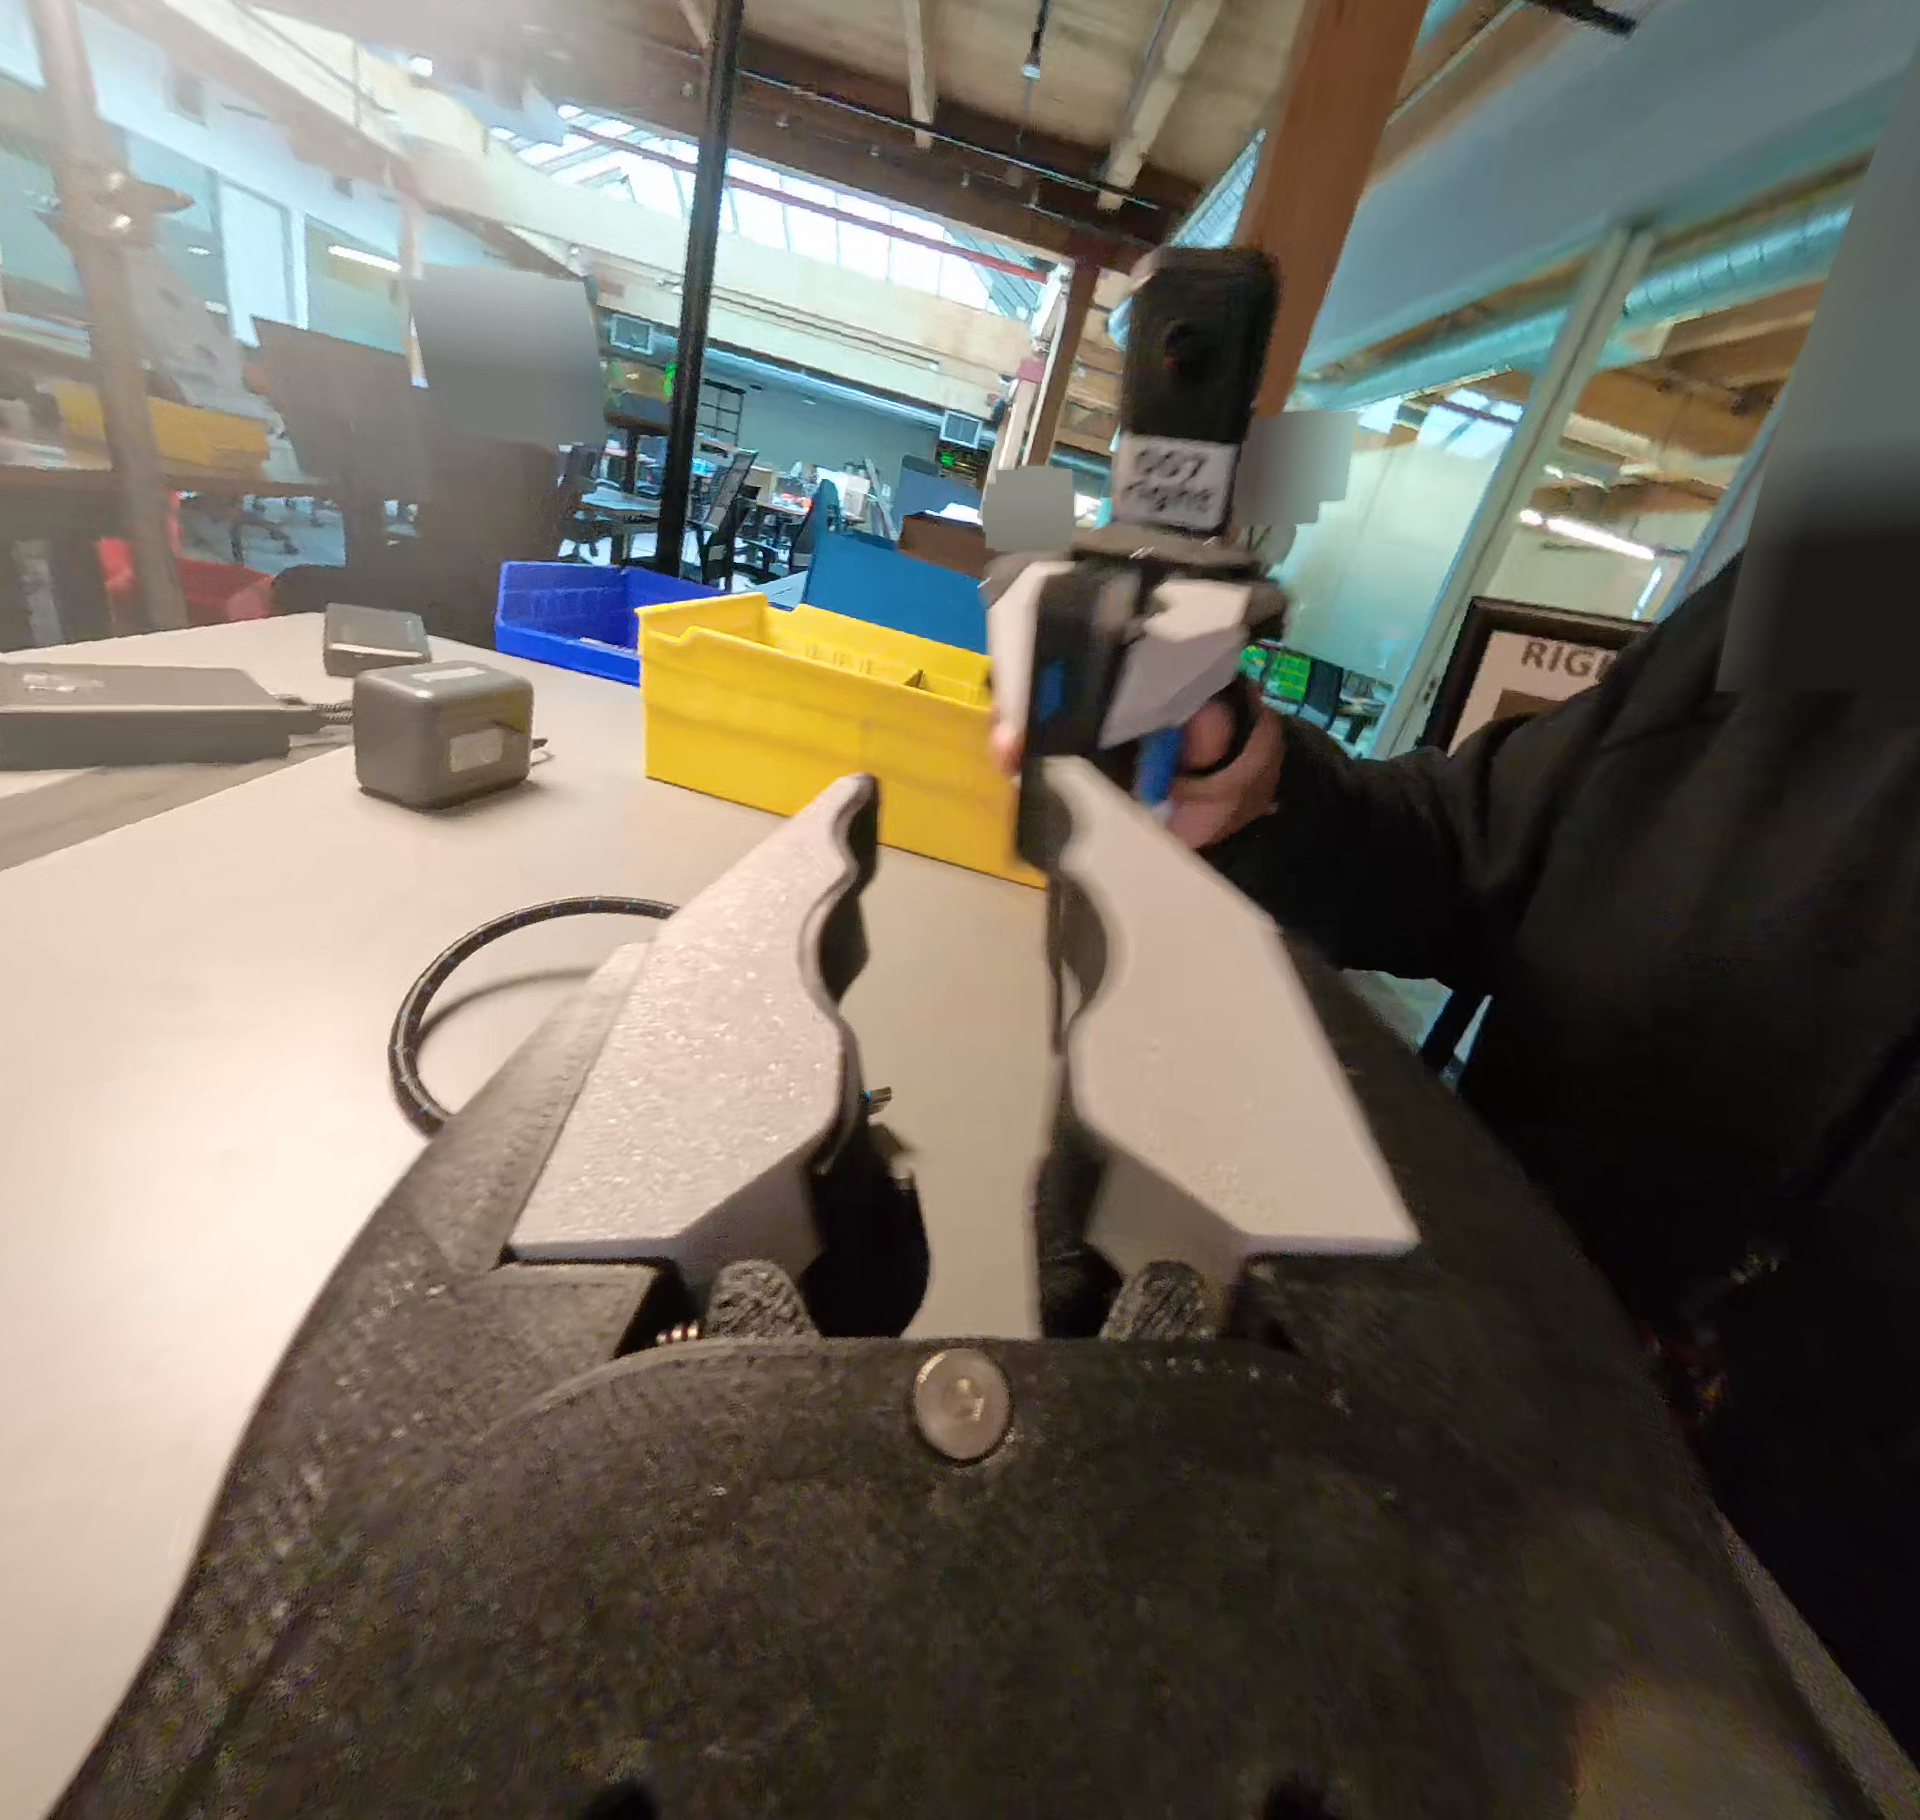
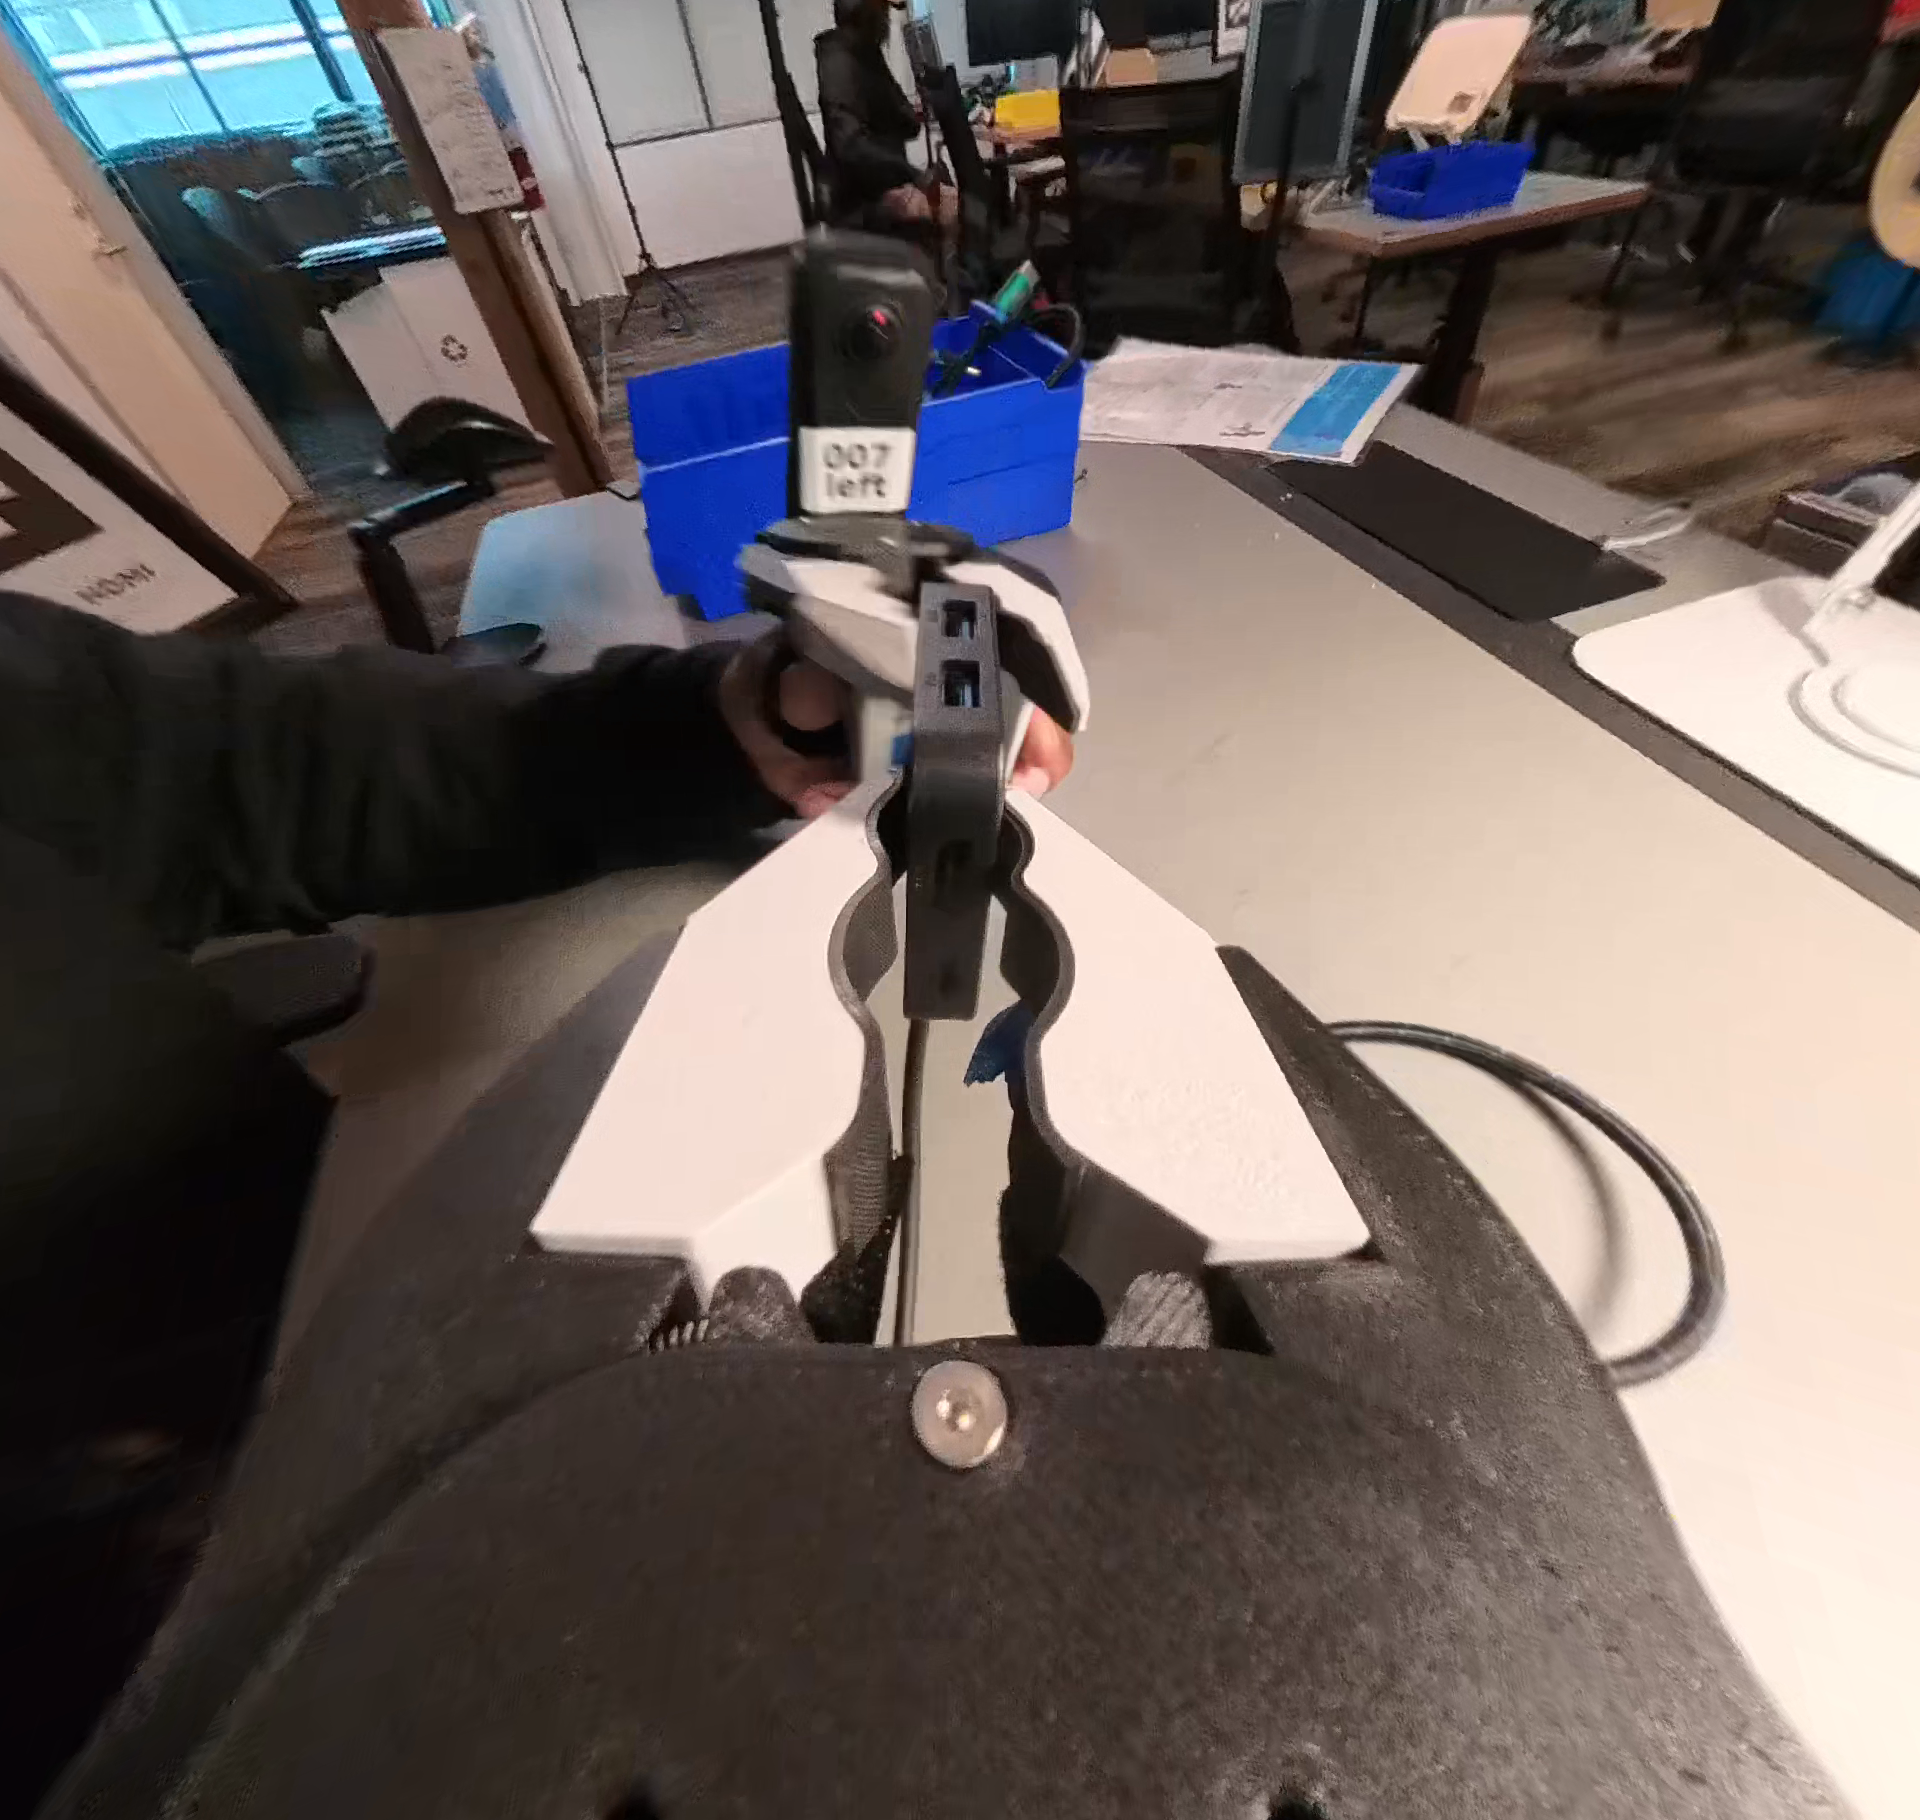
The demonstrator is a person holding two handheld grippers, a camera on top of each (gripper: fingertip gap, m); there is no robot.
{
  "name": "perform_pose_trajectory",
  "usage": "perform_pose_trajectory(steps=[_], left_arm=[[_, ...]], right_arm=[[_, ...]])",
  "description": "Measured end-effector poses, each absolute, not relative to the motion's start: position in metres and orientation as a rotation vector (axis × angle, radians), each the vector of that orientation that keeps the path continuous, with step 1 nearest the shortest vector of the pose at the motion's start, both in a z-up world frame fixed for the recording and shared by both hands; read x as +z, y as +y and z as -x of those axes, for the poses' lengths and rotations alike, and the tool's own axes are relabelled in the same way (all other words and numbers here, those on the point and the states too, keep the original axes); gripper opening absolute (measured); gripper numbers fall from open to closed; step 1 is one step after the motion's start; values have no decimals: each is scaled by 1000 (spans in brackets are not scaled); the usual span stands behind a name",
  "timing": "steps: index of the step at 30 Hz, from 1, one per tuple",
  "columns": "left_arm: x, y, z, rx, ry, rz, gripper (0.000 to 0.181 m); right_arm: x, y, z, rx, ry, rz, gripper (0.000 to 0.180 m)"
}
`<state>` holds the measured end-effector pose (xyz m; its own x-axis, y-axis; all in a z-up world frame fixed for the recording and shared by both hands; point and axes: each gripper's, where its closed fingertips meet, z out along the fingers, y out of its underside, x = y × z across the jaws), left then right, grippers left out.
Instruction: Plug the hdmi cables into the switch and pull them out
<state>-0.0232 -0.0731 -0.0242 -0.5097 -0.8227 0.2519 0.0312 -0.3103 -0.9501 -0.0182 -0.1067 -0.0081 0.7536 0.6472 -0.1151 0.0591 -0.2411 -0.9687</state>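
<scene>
My right gripper (image 2: pixel 948 814) is shut on a black switch box (image 2: pixel 951 690) and holds it upright above the grey table (image 2: pixel 1351 835). Two ports show on its near edge. A thin black cable (image 2: pixel 912 1147) hangs from its lower end between my fingers. My left gripper (image 1: pixel 961 794) is open, and its fingers stand on either side of the switch's far end (image 1: pixel 1039 814) without closing on it. It also shows facing me in the right wrist view (image 2: pixel 971 710). A black HDMI cable (image 1: pixel 447 991) lies looped on the table, and it shows in the right wrist view too (image 2: pixel 1610 1199).
A yellow bin (image 1: pixel 810 721) and a blue bin (image 1: pixel 571 607) stand behind the grippers. A grey power brick (image 1: pixel 442 731) and a flat black box (image 1: pixel 135 710) lie at the left. Papers (image 2: pixel 1247 388), a black mat (image 2: pixel 1455 534) and a white pad (image 2: pixel 1766 690) lie farther off. Left and right tips are no more than a few centimetres apart. Both grippers' tips are roughly 35 centimetres from the grey power brick (image 1: pixel 442 731).
</scene>
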Motion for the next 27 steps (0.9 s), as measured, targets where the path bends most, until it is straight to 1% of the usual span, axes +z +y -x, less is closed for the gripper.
perform_pose_trajectory(steps=[1, 5, 7, 9, 10, 12, 15, 18, 21, 22, 23, 25, 26, 27], left_arm=[[-28, -65, 19, -1840, 1304, 1093, 14], [-39, -60, 18, -1815, 1320, 1130, 13], [-44, -57, 16, -1795, 1322, 1158, 11], [-51, -54, 12, -1762, 1323, 1195, 9], [-55, -52, 11, -1743, 1329, 1216, 8], [-64, -51, 6, -1704, 1345, 1253, 7], [-65, -53, 5, -1704, 1348, 1260, 5], [-65, -50, 4, -1694, 1334, 1271, 4], [-64, -45, 4, -1701, 1295, 1288, 4], [-64, -43, 4, -1705, 1281, 1294, 3], [-63, -42, 4, -1711, 1271, 1299, 3], [-63, -39, 4, -1723, 1257, 1309, 3], [-63, -39, 4, -1729, 1254, 1315, 3], [-64, -38, 4, -1733, 1253, 1320, 3]], right_arm=[[8, -116, 13, 605, -553, 1749, 14], [72, -145, -40, 368, -581, 1765, 14], [91, -149, -92, 65, -637, 1797, 14], [91, -148, -161, -301, -727, 1858, 14], [84, -147, -199, -471, -780, 1906, 14], [51, -151, -269, -664, -875, 2067, 15], [-11, -160, -344, -700, -959, 2275, 15], [-73, -167, -367, -575, -1048, 2395, 15], [-118, -175, -372, -515, -1131, 2487, 16], [-126, -176, -373, -515, -1143, 2509, 16], [-128, -176, -374, -530, -1143, 2516, 20], [-117, -174, -373, -534, -1106, 2499, 40], [-108, -173, -371, -524, -1074, 2496, 47], [-96, -173, -371, -534, -1042, 2497, 51]])
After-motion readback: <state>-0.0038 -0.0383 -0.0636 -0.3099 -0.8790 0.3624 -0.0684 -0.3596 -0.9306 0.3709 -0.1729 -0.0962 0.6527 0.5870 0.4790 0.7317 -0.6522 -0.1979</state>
